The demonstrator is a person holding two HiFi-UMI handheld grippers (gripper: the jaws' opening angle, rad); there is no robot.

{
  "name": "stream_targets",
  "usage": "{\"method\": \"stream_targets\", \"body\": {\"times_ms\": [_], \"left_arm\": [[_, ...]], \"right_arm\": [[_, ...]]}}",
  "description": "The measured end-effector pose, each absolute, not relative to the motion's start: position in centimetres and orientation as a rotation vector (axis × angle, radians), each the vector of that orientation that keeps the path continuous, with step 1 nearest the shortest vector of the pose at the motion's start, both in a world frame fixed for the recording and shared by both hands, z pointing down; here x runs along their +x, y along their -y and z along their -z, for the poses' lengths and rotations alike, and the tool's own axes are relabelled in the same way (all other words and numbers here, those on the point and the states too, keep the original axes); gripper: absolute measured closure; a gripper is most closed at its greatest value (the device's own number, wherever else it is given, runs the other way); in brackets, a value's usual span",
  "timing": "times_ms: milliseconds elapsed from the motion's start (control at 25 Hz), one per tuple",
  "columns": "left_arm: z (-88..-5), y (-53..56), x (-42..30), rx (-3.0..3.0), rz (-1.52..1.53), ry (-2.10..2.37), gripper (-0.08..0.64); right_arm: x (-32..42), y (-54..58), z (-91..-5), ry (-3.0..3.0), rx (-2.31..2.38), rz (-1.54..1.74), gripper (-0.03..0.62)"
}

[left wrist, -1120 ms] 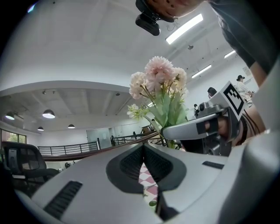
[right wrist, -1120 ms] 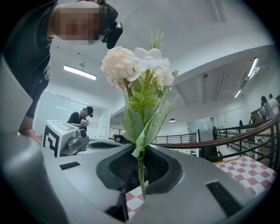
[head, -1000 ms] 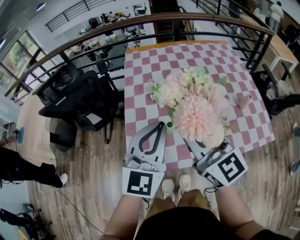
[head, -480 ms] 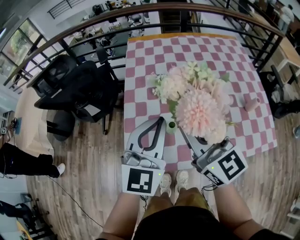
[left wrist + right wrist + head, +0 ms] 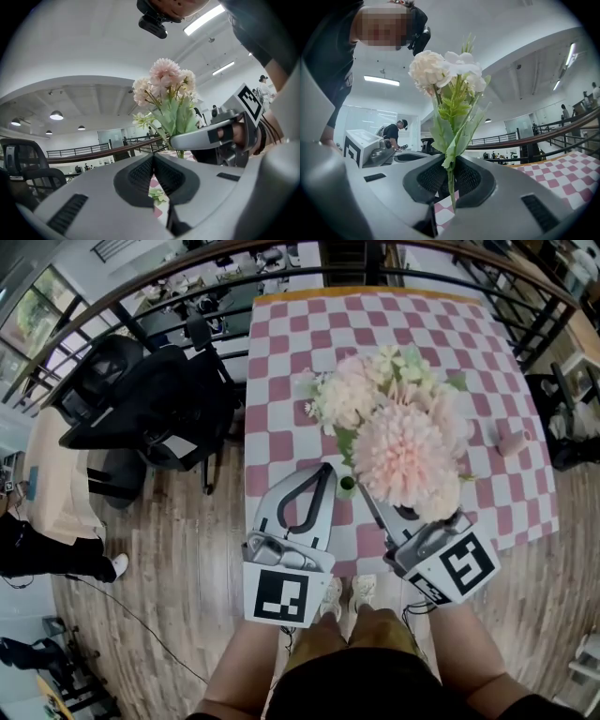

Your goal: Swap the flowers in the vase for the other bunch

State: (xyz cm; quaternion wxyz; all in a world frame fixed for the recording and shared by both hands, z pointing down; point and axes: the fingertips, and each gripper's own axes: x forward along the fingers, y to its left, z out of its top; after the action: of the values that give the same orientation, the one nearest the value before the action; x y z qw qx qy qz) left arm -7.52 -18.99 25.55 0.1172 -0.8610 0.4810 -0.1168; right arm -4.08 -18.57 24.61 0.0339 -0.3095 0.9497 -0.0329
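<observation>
A bunch of pink and cream flowers [image 5: 403, 454] stands upright over the pink-checked table [image 5: 281, 371]. My right gripper [image 5: 366, 493] is shut on its green stems [image 5: 450, 187], with white blooms [image 5: 429, 70] above the jaws. My left gripper [image 5: 325, 472] is just left of it, level, shut and empty, its pads touching [image 5: 153, 159]. A small green round thing [image 5: 347, 487] shows between the two grippers. A small pink vase-like cylinder [image 5: 514, 442] lies at the table's right. Green leaves [image 5: 157, 194] show on the cloth below my left jaws.
A black office chair [image 5: 141, 409] stands left of the table. A dark railing [image 5: 281, 263] curves round the far side, with desks beyond. Wooden floor [image 5: 187, 549] lies between chair and table. A person [image 5: 37, 554] is at the far left.
Both grippers have sunk a little together with the bunch. The right grip on the stems is the same and the left jaws stay shut.
</observation>
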Motion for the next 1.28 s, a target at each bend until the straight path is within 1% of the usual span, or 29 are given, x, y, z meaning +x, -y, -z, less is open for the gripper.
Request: {"method": "stream_targets", "body": {"times_ms": [600, 1280], "left_arm": [[-30.7, 20.2, -8.6, -2.566, 0.434, -1.45, 0.552], [-35.2, 22.3, -8.4, -2.62, 0.431, -1.46, 0.552]], "right_arm": [[-5.0, 20.1, -28.9, -2.954, -0.905, 0.165, 0.534], [-4.9, 22.2, -34.6, -2.967, -0.919, 0.259, 0.534]]}}
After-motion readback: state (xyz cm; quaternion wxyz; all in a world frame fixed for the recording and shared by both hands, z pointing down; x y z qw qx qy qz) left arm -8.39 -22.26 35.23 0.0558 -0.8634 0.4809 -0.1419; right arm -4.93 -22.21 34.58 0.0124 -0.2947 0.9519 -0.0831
